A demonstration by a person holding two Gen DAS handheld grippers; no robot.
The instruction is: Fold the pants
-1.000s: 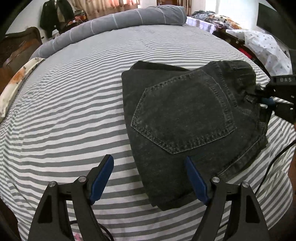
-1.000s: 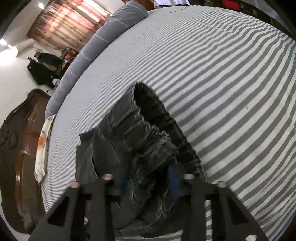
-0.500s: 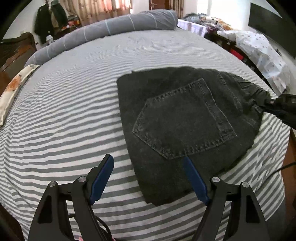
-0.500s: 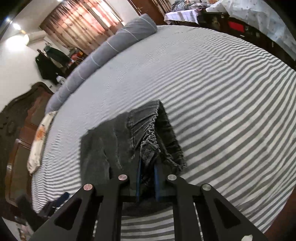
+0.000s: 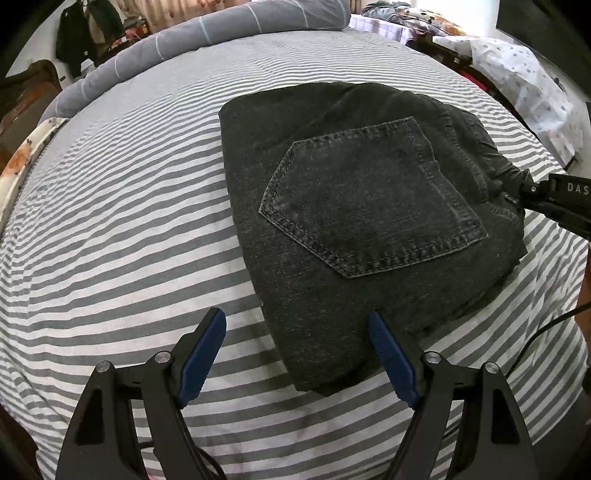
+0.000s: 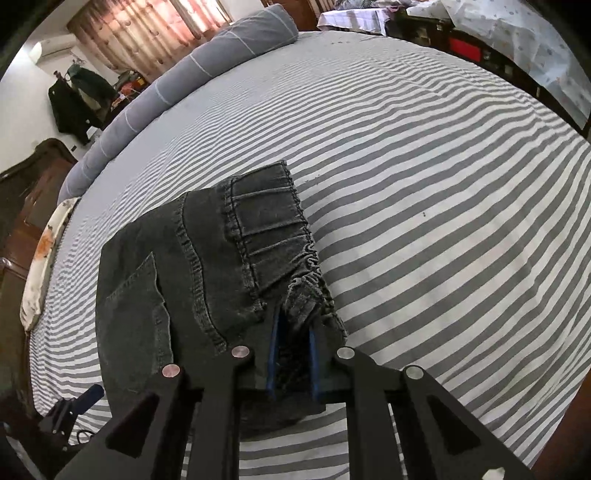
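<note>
Pants folded — waistband toward right claw

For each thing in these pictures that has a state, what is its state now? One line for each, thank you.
Pants: folded into a compact stack, back pocket up, lying on the striped bed.
Right gripper: shut on the pants' elastic waistband.
Left gripper: open, holding nothing, at the near corner of the pants.
Grey bolster: lying along the far edge of the bed.

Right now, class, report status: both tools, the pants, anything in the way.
Left tool open, empty, at the near edge of the pants. Right tool shut on the waistband. Pants folded, flat on striped bedsheet. Nothing in the way.
</note>
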